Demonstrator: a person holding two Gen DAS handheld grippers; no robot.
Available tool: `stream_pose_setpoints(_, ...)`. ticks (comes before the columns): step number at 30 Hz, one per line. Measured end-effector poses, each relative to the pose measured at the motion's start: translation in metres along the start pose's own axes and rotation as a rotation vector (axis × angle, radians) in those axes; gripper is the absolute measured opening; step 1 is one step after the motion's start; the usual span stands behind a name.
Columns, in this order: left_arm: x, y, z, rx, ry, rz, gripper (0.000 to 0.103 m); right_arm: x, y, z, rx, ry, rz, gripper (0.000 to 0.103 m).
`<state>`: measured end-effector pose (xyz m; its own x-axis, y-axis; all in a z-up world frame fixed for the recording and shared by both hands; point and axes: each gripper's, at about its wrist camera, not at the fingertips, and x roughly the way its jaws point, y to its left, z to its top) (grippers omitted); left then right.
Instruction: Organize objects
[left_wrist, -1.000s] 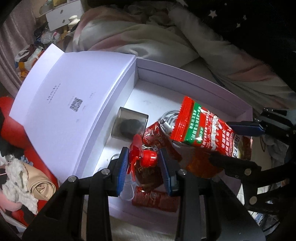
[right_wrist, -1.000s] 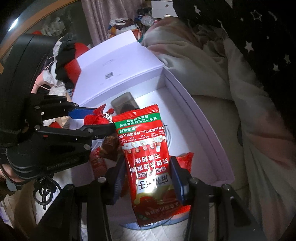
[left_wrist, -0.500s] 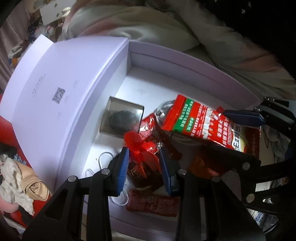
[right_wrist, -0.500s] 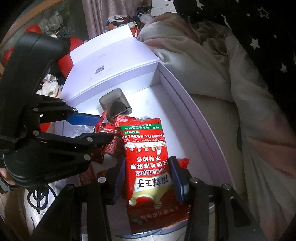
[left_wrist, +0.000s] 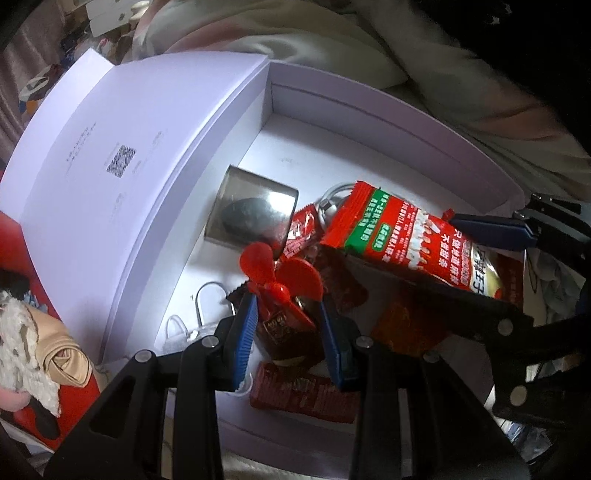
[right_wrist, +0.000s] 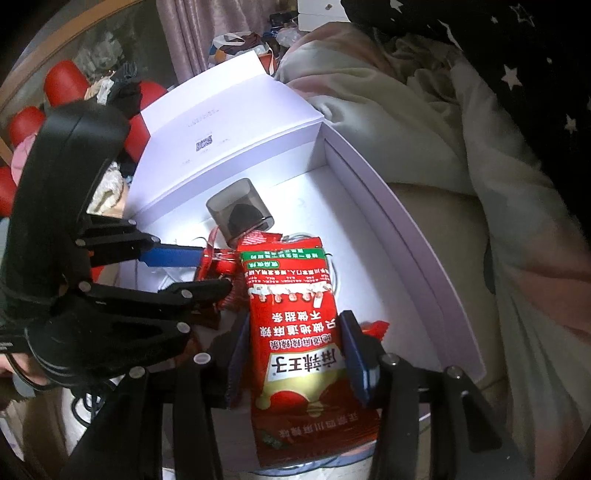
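Both claws hang over my open white box (left_wrist: 388, 107), pointing steeply down into it. On my left gripper (left_wrist: 288, 325) the blue pads are drawn in close on a small red fan (left_wrist: 280, 273): its body sits pinched between them and its two round blades stick out above the tips. From the right wrist view I see that same gripper from the side, low over the left part of the box, though there I cannot make out the fan clearly.

My right gripper (right_wrist: 295, 343) has a tall red snack packet (right_wrist: 295, 317) between its pads, held partway up its length, the green band and top edge reaching out ahead of the fingers and the bottom hanging back toward the camera. The jaws stand moderately apart, as wide as the packet, and both pads appear to press its sides.

Just under the claws, the box floor carries a loose heap of small red and dark wrappers (left_wrist: 303, 395), one long one lying flat nearest me. A thin clear cord (left_wrist: 207, 295) loops beside them on the left.

Farther in, a smoky transparent case (left_wrist: 255, 214) with something dark inside lies on the floor, close to the wrappers. Behind it, the box lid (left_wrist: 140, 147) stands open to the left, printed with a small square code. Beyond the far wall lies rumpled pale bedding (right_wrist: 424, 122).
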<state>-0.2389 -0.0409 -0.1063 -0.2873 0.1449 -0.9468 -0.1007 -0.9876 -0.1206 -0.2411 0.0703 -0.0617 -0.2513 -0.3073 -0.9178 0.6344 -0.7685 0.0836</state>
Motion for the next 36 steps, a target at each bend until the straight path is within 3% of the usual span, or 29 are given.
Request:
stream_pose_setpoints(5, -0.001, -0.003, -0.003, 0.002, -0.001, -0.004, 0.032, -0.001, 0.005, -0.003, -0.009, 0.006, 0.036, 0.049)
stream_pose_setpoints(20, -0.014, -0.012, -0.013, -0.006, -0.039, 0.012, 0.033, -0.010, 0.009, -0.006, -0.021, -0.007, 0.001, 0.053)
stream_pose_setpoints(24, -0.022, -0.013, -0.015, -0.027, -0.043, 0.048, 0.051, -0.024, 0.011, -0.011, -0.016, -0.031, -0.007, 0.061)
stream_pose_setpoints(30, -0.046, -0.015, -0.025, -0.031, -0.105, 0.064, 0.059, -0.042, 0.016, -0.017, -0.006, -0.069, -0.039, 0.062)
stream_pose_setpoints(33, -0.052, -0.031, -0.020, -0.037, -0.120, 0.046, 0.060, -0.059, 0.019, -0.023, -0.005, -0.091, -0.058, 0.062)
stream_pose_setpoints(36, -0.071, -0.024, -0.034, -0.048, -0.137, 0.052, 0.060, -0.064, 0.023, -0.022, -0.008, -0.107, -0.074, 0.063)
